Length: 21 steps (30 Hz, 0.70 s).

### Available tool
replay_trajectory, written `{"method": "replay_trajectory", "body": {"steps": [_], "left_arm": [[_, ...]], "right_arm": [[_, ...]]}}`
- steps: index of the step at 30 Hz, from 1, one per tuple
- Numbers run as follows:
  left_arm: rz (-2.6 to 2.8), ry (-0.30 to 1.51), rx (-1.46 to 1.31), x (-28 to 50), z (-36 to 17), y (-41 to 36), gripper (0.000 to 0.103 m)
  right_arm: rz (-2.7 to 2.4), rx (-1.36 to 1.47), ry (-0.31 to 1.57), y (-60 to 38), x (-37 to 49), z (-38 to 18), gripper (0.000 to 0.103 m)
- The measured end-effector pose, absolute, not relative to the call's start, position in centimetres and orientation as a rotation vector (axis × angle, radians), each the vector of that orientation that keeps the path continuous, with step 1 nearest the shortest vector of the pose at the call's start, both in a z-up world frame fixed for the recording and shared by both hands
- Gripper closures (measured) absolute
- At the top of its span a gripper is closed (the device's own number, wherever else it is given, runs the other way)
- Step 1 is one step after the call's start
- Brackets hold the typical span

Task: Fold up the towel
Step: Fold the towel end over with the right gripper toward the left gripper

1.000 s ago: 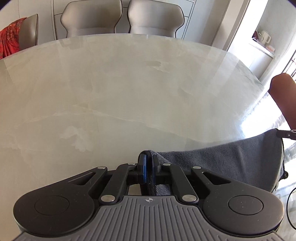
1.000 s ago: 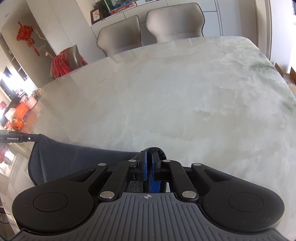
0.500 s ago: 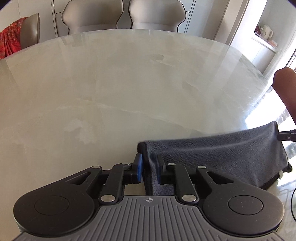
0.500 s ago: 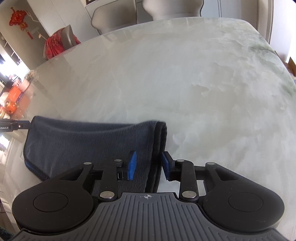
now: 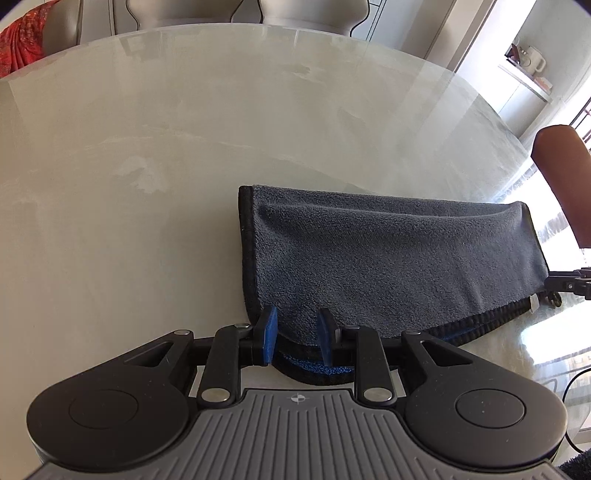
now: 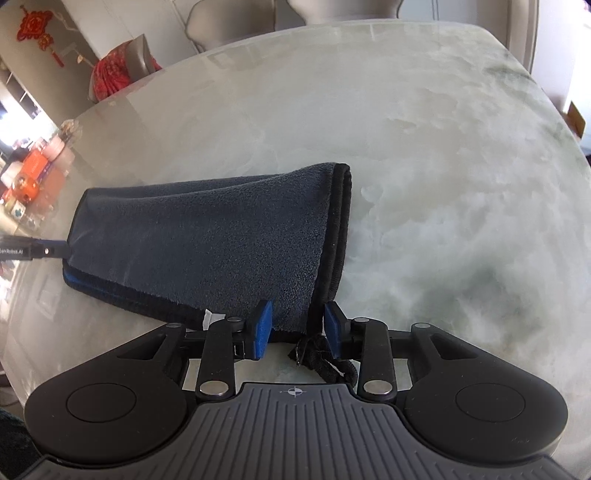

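A dark grey towel (image 5: 388, 258) with black trim lies folded in layers on the marble table (image 5: 147, 166); a blue inner side shows at its near edge. My left gripper (image 5: 295, 338) is open at the towel's near left corner, its blue pads apart on either side of the edge. My right gripper (image 6: 295, 326) is open at the near right corner of the towel (image 6: 207, 236). A black hanging loop (image 6: 325, 362) lies between its fingers. Each gripper's tip shows at the edge of the other view.
Grey chairs (image 5: 303, 14) stand behind the table's far edge, one draped with red cloth (image 6: 114, 70). A person's forearm (image 5: 565, 177) is at the right. Shelves with a kettle (image 5: 528, 62) stand at the far right.
Both grippers opened and let go of the towel's corners, then drew back toward me. The towel now lies flat on the table with its top layer folded over.
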State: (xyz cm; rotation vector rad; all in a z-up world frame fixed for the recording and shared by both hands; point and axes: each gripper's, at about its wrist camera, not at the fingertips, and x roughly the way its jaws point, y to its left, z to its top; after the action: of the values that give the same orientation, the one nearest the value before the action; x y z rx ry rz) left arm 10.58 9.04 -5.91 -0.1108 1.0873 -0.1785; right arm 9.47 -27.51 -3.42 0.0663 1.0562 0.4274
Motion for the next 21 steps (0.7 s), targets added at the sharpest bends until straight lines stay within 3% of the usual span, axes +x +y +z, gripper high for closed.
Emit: {"method": "replay_trajectory", "body": {"steps": [2,3,9,14,21], "left_arm": [[-0.189,1.091,-0.081,10.5,-6.0,8.6,0.086],[-0.192,1.094,-0.068,10.6,-6.0,8.5,0.094],[-0.214,1.075,-0.034,9.5,-5.2,7.6,0.103],[-0.192,1.062,-0.048,8.7,-4.5,8.0,0.103],[-0.128,1.034,-0.147,9.9,-4.8,10.1,0.072]], "right_arm": [[0.430,0.052,1.048,-27.5,9.4,-3.3,0.087],[0.432,0.043,1.045,-27.4,9.4,-3.2,0.090],[0.450,0.020,1.028,-27.7,9.3,-2.5,0.094],[0.447,0.019,1.040,-28.2,9.3,-2.7,0.094],[0.464,0.049,1.056,-27.9,9.4,-3.3,0.092]]}}
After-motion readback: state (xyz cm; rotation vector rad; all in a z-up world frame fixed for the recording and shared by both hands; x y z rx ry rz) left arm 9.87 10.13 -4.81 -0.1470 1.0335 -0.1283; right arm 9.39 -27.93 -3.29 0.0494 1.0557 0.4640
